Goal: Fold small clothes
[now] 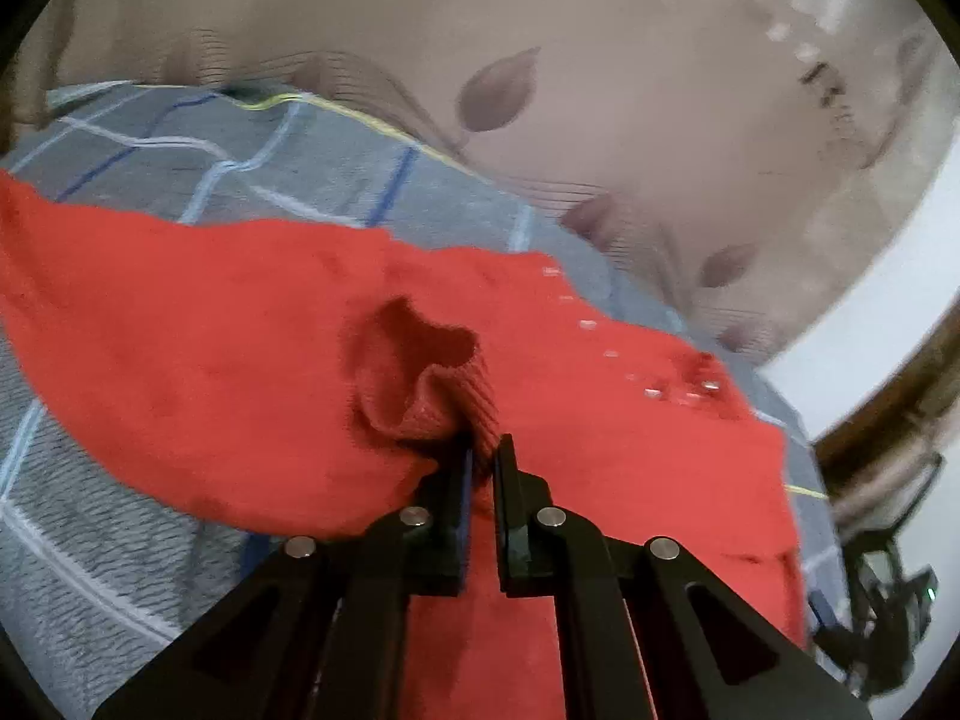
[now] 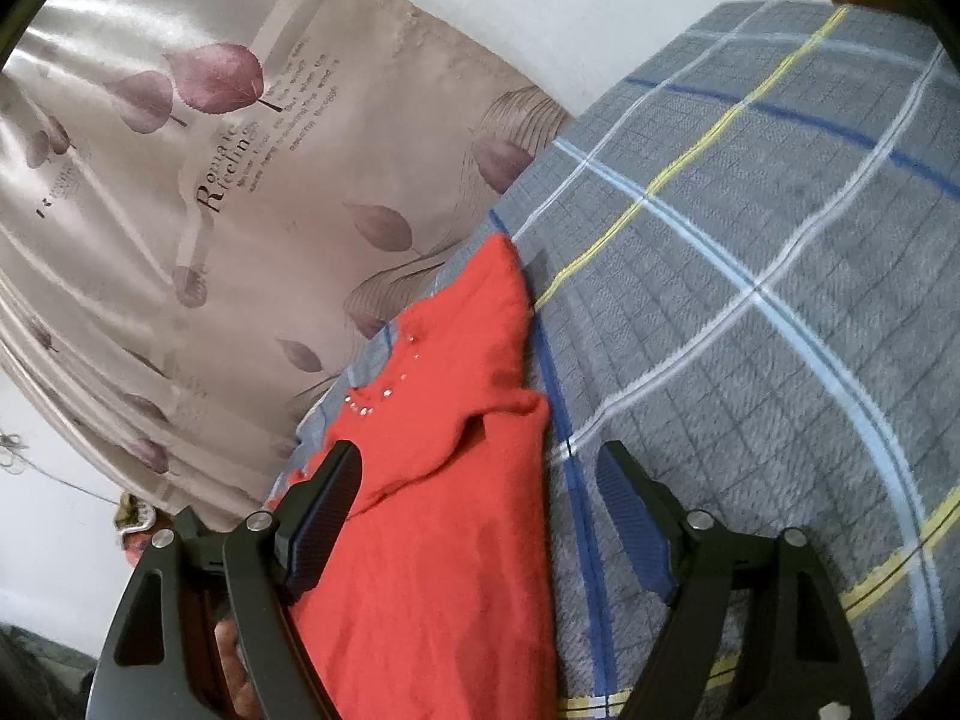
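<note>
- Left wrist view: my left gripper [image 1: 483, 450] is clenched on a ribbed fold of the red garment [image 1: 252, 372], which bunches up just ahead of the pads
- The garment lies spread on the grey checked blanket [image 1: 198, 150], small shiny studs [image 1: 654, 391] along one edge; this frame is a bit blurred, so I can't tell what kind of garment it is
- Leaf-print curtain [image 1: 600, 120] hangs behind
- Right wrist view: my right gripper [image 2: 480, 468] is spread wide, gripping nothing
- One finger [image 2: 324, 516] sits over the red garment [image 2: 432, 570], the other over the blanket [image 2: 750, 240]
- Curtain [image 2: 210, 180] at the left bears printed lettering
</note>
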